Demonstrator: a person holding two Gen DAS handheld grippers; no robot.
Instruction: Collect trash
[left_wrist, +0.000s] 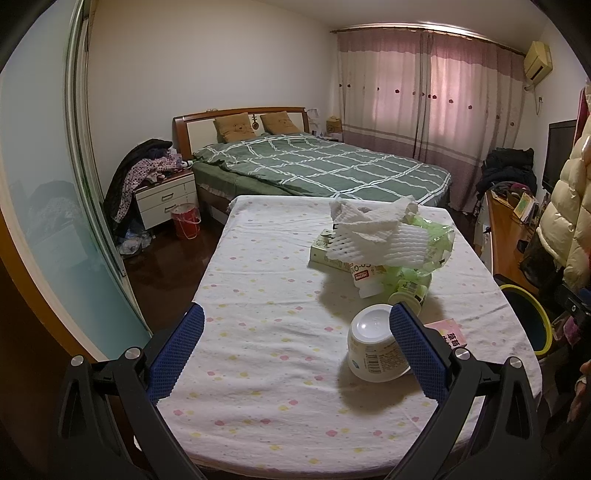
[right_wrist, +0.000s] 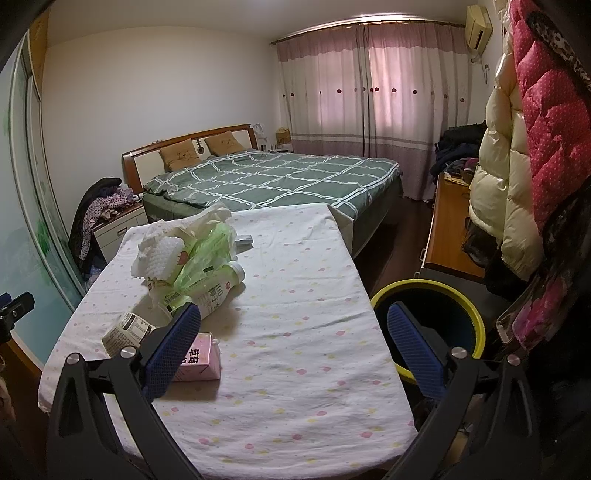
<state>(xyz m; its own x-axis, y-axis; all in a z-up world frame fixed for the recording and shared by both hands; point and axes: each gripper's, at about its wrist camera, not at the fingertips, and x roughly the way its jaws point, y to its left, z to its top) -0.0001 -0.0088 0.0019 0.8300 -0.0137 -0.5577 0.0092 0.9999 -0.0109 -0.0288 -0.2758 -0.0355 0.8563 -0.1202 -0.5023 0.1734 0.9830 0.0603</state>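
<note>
Scene: a table (left_wrist: 258, 369) under a white flowered cloth carries the trash; a yellow-rimmed bin (right_wrist: 476, 325) stands on the floor just beside its right edge.
Left gripper (left_wrist: 295, 354): fingers spread wide and empty, hovering low over the near part of the table.
Right gripper (right_wrist: 293, 347): fingers also wide apart, holding nothing; the right finger sits in front of the bin's mouth.
Cup (left_wrist: 373, 347): a white plastic cup lies tipped on its side, base toward the left camera, just inside the left gripper's right finger.
Pink carton (right_wrist: 201, 358): lies flat near the table's front, partly hidden behind the right gripper's left finger.
Pile: white foam netting (left_wrist: 373, 236), crumpled green wrappers (left_wrist: 432, 240), a pale bottle (right_wrist: 218, 291) and a flat box (left_wrist: 332, 254) are heaped together further back.
Step in hand: judged to be picking the first piece, most likely the cup.
How to do it well: shift the left gripper right so the cup sits midway between the fingers, then close across its round body, not along its length.
Caution: a tipped cup may roll; come in low and squeeze gently, since thin plastic can buckle.
Carry: lift clear of the carton before moving toward the bin.
</note>
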